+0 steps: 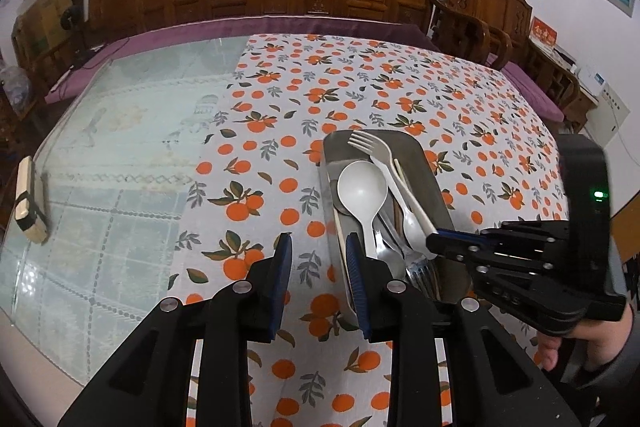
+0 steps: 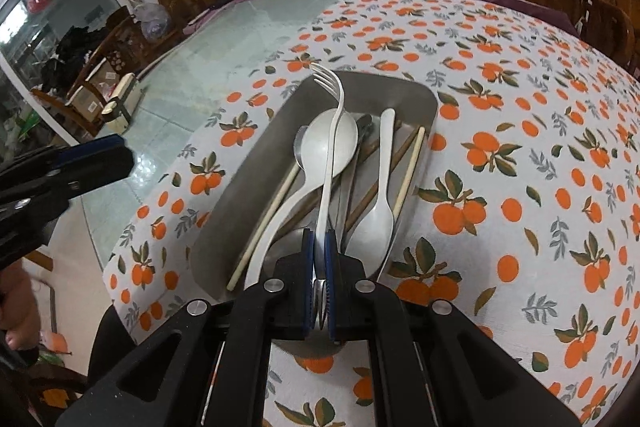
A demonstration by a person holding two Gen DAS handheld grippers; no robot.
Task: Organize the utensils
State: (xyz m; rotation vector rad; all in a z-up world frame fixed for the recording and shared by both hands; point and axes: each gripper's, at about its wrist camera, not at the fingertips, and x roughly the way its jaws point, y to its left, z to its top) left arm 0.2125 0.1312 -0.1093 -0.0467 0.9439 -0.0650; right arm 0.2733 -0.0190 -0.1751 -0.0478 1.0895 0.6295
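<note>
While the white plastic fork [image 2: 334, 131] sits clamped by its handle in my right gripper [image 2: 320, 255], tines raised over the far rim, everything else lies jumbled in the steel tray [image 2: 248, 163]; sorting looks barely begun; a round pale spoon [image 2: 330, 143], a slimmer spoon [image 2: 376, 223], thin wooden chopsticks [image 2: 408, 175] and metal cutlery remain; my left gripper [image 1: 318, 259] hangs apart, empty, above the orange-printed cloth [image 1: 280, 99]

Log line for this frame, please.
phase: pick | right gripper: shut on white fork handle | left gripper: open, idle | metal tray: utensils inside
</note>
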